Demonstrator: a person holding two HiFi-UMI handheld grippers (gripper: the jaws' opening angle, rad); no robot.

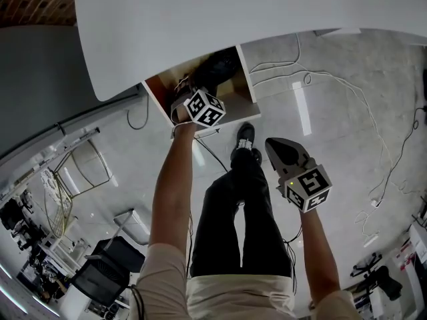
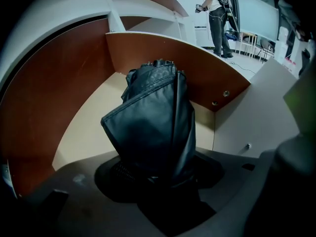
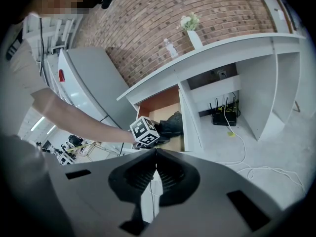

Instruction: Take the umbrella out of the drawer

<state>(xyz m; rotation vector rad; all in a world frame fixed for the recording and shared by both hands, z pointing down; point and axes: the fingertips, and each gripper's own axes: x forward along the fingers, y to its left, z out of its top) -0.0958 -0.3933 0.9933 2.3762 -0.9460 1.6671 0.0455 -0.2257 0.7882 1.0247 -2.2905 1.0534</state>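
One black folded umbrella point(image 2: 153, 122) in one open drawer point(image 2: 197, 73) under white bench point(image 1: 200, 25). Left tongs point(image 2: 158, 177) clamped on umbrella's near end. Right tongs point(image 3: 155, 154) closed, empty, well apart from drawer.

The open drawer point(image 2: 163, 48) under the white desk point(image 1: 233, 19) holds a black umbrella point(image 2: 153, 127) over its pale bottom. White cables point(image 1: 307, 80) trail across the grey floor point(image 1: 333, 145).

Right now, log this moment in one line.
left gripper: closed on umbrella, inside drawer | right gripper: shut, empty, away from drawer
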